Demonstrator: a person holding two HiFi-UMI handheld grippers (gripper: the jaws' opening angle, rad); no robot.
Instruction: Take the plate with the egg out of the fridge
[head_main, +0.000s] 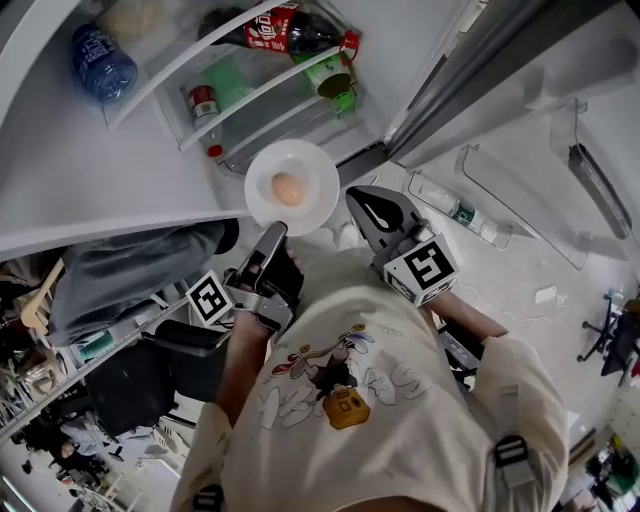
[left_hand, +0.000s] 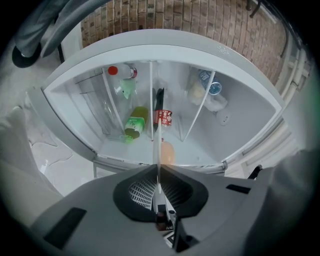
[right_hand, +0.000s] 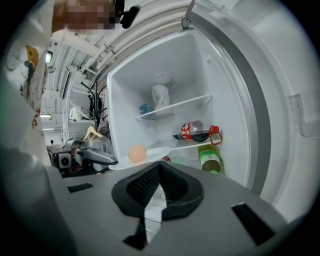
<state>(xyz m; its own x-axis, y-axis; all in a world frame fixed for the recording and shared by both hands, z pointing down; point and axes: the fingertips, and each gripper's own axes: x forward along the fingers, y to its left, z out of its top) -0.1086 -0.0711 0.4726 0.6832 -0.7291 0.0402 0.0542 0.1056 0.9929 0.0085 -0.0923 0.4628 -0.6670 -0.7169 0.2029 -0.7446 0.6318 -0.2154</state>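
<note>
Plate (head_main: 316, 172): white, out at the front edge of the open fridge (head_main: 60, 160), held in the air by its near rim.
Egg (head_main: 287, 189): sitting at the middle of the plate, well in from the rim.
Left gripper (head_main: 275, 232): clamped on the plate's rim, which runs edge-on right between the jaws in the left gripper view.
Right gripper (head_main: 362, 200): just beside the plate's right edge, jaws pressed together with nothing between them.
Shelves (head_main: 255, 96): cola bottle (head_main: 285, 30) lying on its side on one, green bottle (head_main: 335, 82) on the level below.
Clearance: plate looks free of the shelf edges, though the steep angle makes that hard to call.
</note>
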